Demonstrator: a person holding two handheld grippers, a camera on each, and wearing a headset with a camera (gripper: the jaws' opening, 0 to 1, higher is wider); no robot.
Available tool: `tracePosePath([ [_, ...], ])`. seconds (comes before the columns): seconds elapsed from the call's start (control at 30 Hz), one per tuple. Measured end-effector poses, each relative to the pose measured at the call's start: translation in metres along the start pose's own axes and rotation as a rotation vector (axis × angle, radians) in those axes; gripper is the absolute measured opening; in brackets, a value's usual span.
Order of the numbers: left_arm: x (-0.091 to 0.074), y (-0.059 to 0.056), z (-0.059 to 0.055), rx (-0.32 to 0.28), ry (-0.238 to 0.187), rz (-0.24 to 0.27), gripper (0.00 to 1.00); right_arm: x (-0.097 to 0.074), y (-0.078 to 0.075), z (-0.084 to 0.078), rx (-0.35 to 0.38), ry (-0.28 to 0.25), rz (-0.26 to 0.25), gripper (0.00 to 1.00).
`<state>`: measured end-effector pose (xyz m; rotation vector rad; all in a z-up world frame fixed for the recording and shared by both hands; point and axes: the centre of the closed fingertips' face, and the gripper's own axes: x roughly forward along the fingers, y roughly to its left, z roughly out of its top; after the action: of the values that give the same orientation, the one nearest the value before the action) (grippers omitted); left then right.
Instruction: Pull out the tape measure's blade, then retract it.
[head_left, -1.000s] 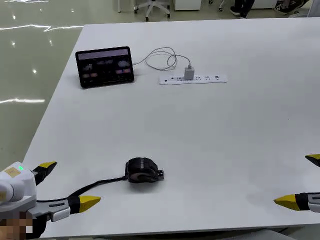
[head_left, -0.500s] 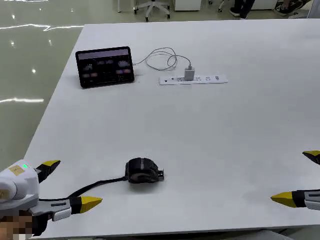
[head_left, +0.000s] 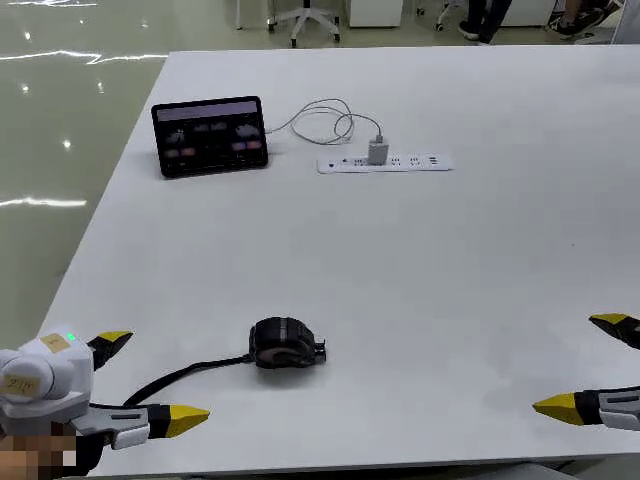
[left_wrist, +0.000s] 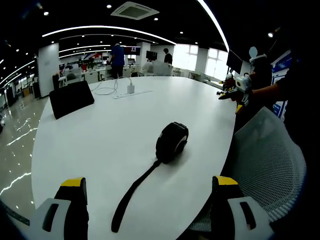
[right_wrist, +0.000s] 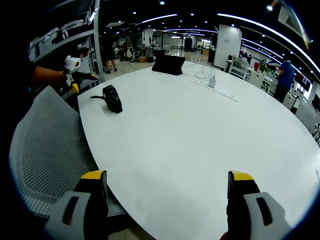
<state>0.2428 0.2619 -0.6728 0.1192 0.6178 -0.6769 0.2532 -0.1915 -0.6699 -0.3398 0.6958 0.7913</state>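
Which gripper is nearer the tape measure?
The left gripper: the tape measure lies just ahead of its open jaws, while the right gripper is far off.

left gripper (head_left: 152, 377) and right gripper (head_left: 582, 362) edged slightly inward.

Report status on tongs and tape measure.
Left tongs open, empty, short of strap. Right tongs open, empty. Tape measure on table, retracted. Tablet, power strip far off.

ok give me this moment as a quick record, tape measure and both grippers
tape measure: black case lying on white table, blade in
left gripper: open, short of the case
right gripper: open, far to the right, holding nothing
strap: trails from case toward left gripper
far side: tablet, power strip with charger
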Motion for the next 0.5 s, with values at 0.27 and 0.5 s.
tracePosePath([
  [0.27, 0.018, -0.003, 0.003, 0.031, 0.050, -0.042, 1.00, 0.020, 0.015, 0.012, -0.032, 0.004, 0.053, 0.94],
  [0.5, 0.040, -0.016, 0.014, 0.119, 0.108, -0.128, 1.00, 0.039, 0.026, 0.027, -0.077, 0.008, 0.108, 0.94],
])
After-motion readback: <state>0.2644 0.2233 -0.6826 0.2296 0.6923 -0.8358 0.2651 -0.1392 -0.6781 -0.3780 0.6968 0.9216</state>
